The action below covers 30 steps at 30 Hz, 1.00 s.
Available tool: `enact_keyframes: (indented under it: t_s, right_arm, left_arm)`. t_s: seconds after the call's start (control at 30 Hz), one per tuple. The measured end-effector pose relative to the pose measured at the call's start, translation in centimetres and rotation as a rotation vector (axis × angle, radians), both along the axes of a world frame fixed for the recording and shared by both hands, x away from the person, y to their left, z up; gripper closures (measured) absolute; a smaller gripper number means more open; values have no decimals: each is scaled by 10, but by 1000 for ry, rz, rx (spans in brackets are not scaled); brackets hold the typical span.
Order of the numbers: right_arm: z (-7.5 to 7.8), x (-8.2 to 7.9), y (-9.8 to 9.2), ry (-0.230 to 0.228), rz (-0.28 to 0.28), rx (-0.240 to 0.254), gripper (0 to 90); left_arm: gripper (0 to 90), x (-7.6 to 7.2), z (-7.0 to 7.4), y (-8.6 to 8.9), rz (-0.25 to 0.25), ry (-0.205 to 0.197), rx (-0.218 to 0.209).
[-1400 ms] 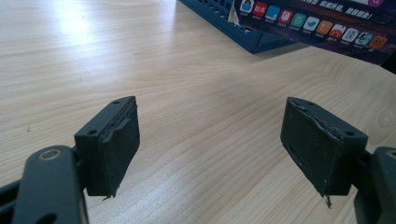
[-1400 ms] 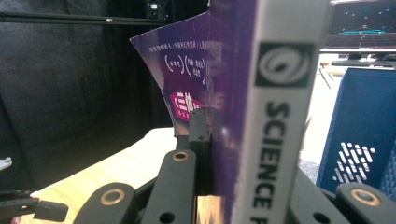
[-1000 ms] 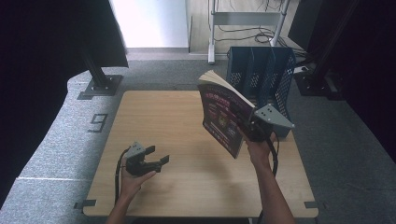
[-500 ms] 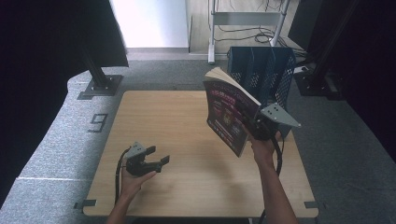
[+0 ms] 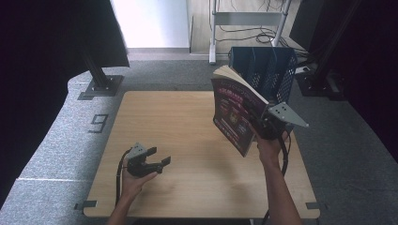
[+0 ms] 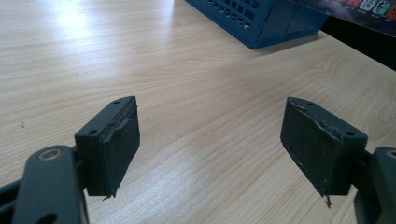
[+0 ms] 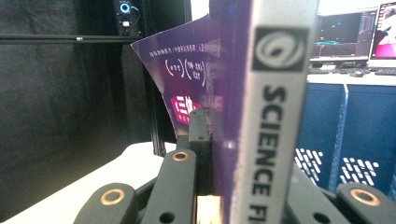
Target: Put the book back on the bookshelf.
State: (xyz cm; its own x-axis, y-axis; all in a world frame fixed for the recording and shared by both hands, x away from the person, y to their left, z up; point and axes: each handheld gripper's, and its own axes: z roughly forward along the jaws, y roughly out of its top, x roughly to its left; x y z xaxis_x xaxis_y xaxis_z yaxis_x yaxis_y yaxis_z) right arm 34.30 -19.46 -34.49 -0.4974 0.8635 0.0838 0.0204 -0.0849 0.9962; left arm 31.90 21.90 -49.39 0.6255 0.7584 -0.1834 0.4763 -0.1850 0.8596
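A thick purple book with "SCIENCE" on its white spine hangs tilted in the air above the table's right side. My right gripper is shut on its lower spine edge, one jaw on each cover. Just behind the book stands a blue mesh file rack at the table's far right. My left gripper rests low on the wooden table at the near left, held in a hand. Its jaws stand wide apart with bare wood between the pads.
The blue rack's corner lies ahead of the left gripper. Dark curtains and a stand base flank the table's left. A metal trolley frame stands behind on the grey carpet. Monitors glow beyond the rack.
The right hand has carried the book a little to the right and toward the blue rack, tilting it more upright. The left gripper has stayed put.
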Motion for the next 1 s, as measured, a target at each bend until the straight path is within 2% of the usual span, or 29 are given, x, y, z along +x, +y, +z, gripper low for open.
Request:
enact_keyframes:
  t_s: [1.0]
  right_arm:
    - [5, 10, -28, -9, -104, 33, 818]
  left_arm:
    - [197, 0, -1, -1, -4, 4, 4]
